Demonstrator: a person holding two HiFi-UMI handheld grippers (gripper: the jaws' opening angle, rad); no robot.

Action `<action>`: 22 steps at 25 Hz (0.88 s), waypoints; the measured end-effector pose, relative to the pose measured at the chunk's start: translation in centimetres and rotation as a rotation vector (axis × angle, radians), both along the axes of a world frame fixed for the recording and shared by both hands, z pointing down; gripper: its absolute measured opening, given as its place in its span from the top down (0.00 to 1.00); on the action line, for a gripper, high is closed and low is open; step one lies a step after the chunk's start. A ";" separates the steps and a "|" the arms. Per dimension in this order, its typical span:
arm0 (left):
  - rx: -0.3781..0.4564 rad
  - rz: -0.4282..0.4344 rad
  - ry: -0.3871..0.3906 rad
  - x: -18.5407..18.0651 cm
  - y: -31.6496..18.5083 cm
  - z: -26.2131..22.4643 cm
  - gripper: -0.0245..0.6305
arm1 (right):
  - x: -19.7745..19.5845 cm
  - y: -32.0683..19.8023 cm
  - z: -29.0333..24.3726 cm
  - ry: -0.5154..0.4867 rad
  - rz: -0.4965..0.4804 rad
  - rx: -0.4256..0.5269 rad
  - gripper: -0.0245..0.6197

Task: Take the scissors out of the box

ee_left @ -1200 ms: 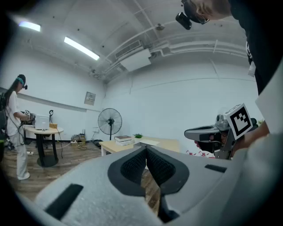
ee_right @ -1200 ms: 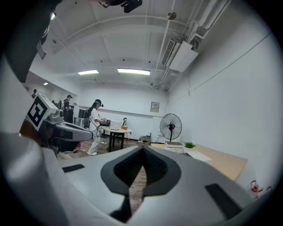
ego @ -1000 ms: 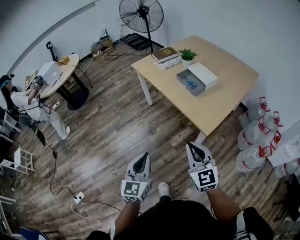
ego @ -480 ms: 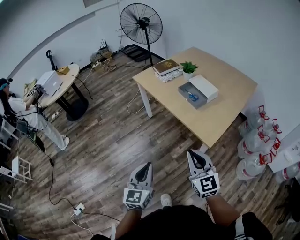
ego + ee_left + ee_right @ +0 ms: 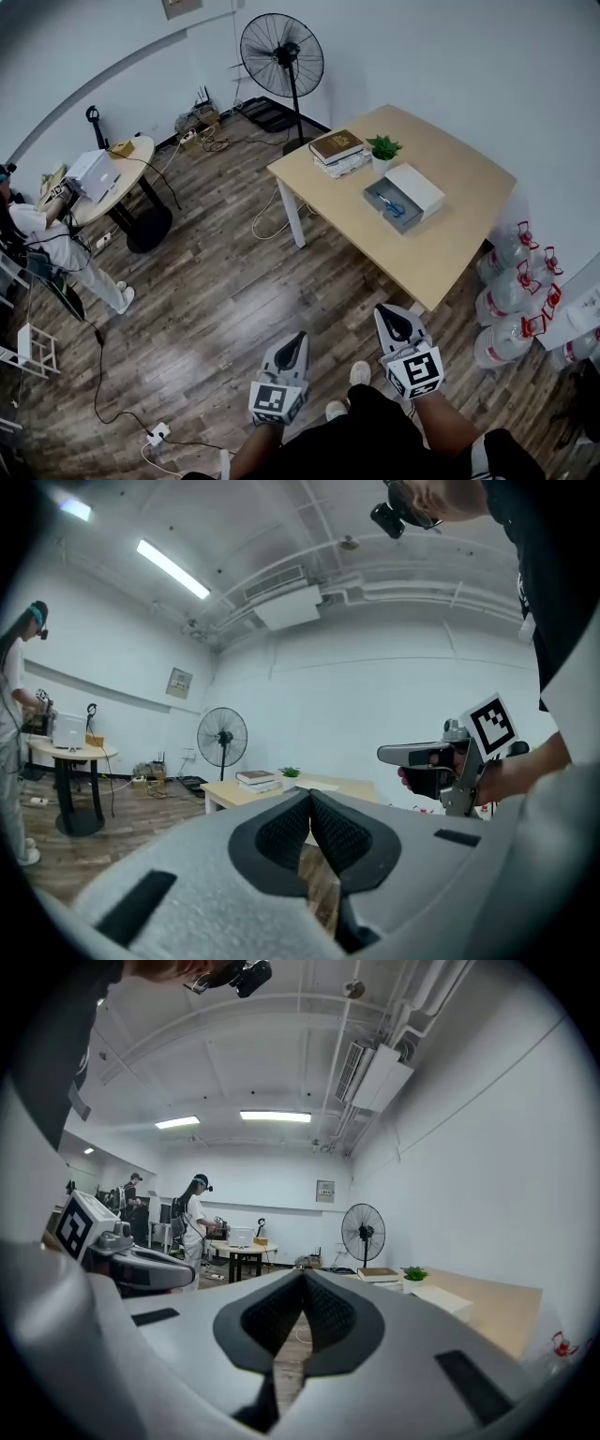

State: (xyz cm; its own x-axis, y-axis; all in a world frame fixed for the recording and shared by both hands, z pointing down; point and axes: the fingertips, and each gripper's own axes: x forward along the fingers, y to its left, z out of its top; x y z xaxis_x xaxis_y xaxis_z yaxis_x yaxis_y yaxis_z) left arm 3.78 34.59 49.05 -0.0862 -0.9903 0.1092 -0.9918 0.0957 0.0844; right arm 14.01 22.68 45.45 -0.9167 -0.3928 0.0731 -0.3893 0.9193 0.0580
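The blue-handled scissors (image 5: 394,208) lie inside an open grey box (image 5: 379,201) on the wooden table (image 5: 450,244); the box's white lid (image 5: 415,189) lies against it on the right. My left gripper (image 5: 298,337) and right gripper (image 5: 389,315) hang over the floor well short of the table, both shut and empty. In the left gripper view the shut left gripper (image 5: 309,793) points toward the table (image 5: 230,792). The right gripper (image 5: 304,1275) is also shut, tips touching, with the table (image 5: 497,1304) to its right.
A stack of books (image 5: 337,148) and a small potted plant (image 5: 383,148) sit on the table's far end. A standing fan (image 5: 281,56) is behind it. Several water jugs (image 5: 516,291) stand right of the table. A person (image 5: 47,239) works at a round table (image 5: 112,173) at left.
In the head view both grippers have moved forward over the floor toward the table, and the view has shifted with them. Both stay shut.
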 end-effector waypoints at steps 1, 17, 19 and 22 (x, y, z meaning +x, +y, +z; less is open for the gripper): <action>-0.002 -0.002 0.006 -0.4 -0.2 0.2 0.96 | -0.5 -0.3 0.1 -0.005 0.001 -0.015 0.97; -0.063 -0.008 -0.023 -8.5 -10.9 1.6 0.96 | -9.0 -11.7 1.2 -0.008 -0.008 -0.061 0.97; -0.069 -0.002 -0.018 -9.6 -13.0 1.5 0.96 | -10.3 -14.0 0.9 -0.011 -0.008 -0.059 0.97; -0.078 -0.001 -0.052 -12.1 -16.0 1.2 0.96 | -12.6 -17.3 0.9 -0.009 -0.012 -0.051 0.97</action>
State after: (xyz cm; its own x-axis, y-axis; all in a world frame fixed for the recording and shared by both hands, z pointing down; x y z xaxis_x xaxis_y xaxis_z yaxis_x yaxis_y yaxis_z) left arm -8.33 18.54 50.27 -0.0948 -0.9788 0.1815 -0.9946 0.1010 0.0250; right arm 1.45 5.41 46.30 -0.9220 -0.3779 0.0846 -0.3786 0.9255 0.0074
